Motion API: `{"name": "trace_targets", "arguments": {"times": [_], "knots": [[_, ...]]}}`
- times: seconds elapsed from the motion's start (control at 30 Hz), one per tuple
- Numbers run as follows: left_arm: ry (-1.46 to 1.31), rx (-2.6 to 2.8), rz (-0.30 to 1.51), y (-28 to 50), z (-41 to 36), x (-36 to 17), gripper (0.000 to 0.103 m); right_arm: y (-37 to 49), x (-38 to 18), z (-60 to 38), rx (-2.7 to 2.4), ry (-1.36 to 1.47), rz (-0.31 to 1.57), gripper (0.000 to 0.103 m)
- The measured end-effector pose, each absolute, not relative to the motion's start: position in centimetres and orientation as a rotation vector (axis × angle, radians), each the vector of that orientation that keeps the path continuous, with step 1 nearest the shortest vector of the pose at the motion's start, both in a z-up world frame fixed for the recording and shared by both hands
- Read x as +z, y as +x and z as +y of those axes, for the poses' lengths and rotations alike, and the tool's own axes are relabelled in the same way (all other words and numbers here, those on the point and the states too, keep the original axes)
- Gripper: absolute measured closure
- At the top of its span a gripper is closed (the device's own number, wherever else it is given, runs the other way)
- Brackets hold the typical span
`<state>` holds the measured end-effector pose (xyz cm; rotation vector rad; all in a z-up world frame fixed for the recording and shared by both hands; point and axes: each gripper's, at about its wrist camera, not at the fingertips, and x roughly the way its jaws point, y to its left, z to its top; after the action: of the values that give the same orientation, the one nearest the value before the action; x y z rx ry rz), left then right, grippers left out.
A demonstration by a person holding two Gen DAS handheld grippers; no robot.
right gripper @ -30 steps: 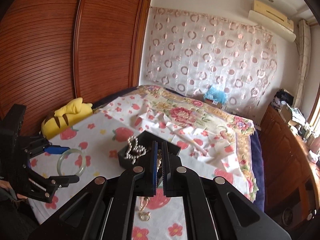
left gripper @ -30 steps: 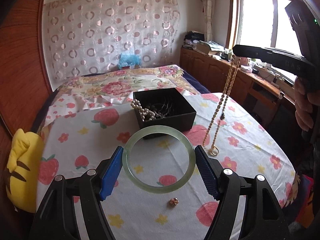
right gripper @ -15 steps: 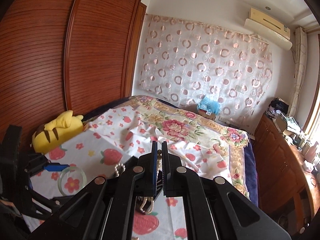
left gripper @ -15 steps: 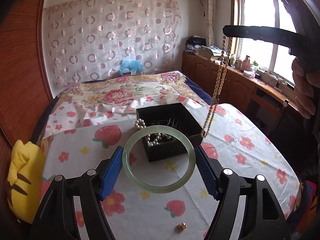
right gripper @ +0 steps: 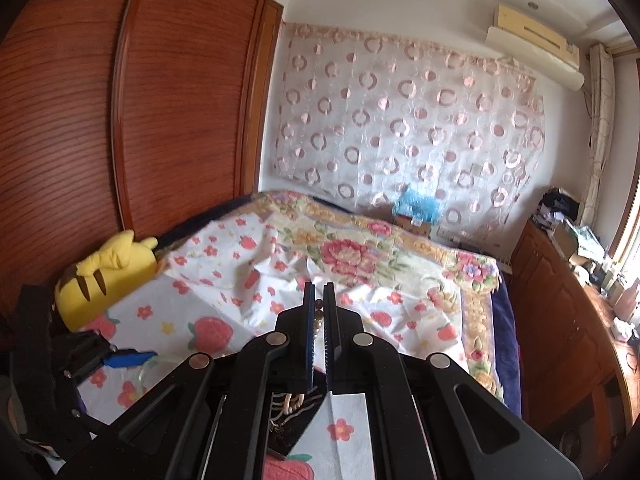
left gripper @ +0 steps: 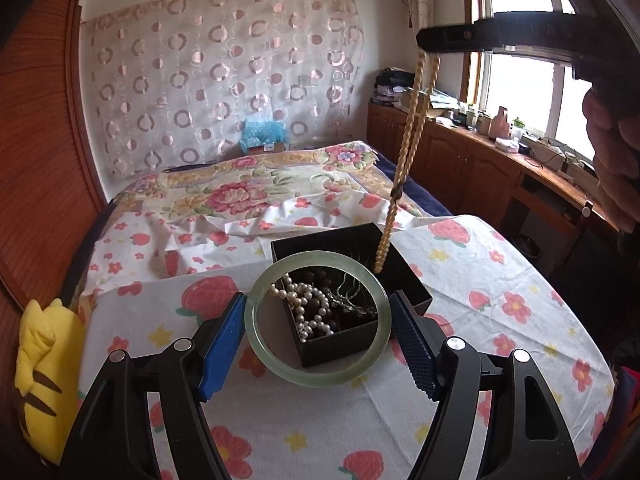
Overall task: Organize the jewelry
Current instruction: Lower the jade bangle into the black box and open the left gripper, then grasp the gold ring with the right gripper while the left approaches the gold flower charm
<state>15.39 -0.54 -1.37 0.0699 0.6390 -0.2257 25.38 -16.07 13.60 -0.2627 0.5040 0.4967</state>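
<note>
left wrist view — left gripper (left gripper: 318, 334) fingers grasp the jade bangle (left gripper: 318, 317) above the black box (left gripper: 404, 280) rim; right gripper (left gripper: 426, 38) fingers clenched on the bead necklace (left gripper: 402, 168) — its end hangs over the box's far edge.

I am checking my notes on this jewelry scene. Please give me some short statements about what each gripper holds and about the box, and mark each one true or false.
1. The left gripper holds a pale green bangle between its blue pads. True.
2. The right gripper is open and holds nothing. False: it is shut on a string of golden beads that hangs down from it.
3. The lower end of the golden beads hangs over the black box. True.
4. The black box is closed with a lid. False: it is open, and white pearls and other jewelry lie inside.
5. The box stands on a plain blue cloth. False: it stands on a white cloth with strawberries and flowers.
</note>
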Motion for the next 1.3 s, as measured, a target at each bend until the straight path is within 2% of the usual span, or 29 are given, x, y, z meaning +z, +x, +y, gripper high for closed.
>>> {"name": "trace_targets", "arguments": {"times": [0.3,0.4,0.93,1.0,1.3], "knots": [[0.062,-0.220,0.690,18.6,-0.9,-3.1,0.034,28.1,6.1,-16.5,0.550,-0.150,0.680,0.096],[0.065,-0.219,0.692,19.1,-1.0,-3.3,0.034,27.8,4.8,-16.7,0.550,-0.139,0.689,0.086],[0.103,-0.233,0.727,22.4,-4.0,-4.9,0.034,25.1,1.7,-21.2,0.511,-0.129,0.694,0.086],[0.100,-0.234,0.724,22.1,-3.8,-5.0,0.028,24.8,1.0,-21.7,0.511,-0.128,0.702,0.086],[0.077,-0.245,0.705,18.4,-2.0,-4.3,0.027,21.0,-2.0,-22.3,0.540,-0.132,0.722,0.086]]}}
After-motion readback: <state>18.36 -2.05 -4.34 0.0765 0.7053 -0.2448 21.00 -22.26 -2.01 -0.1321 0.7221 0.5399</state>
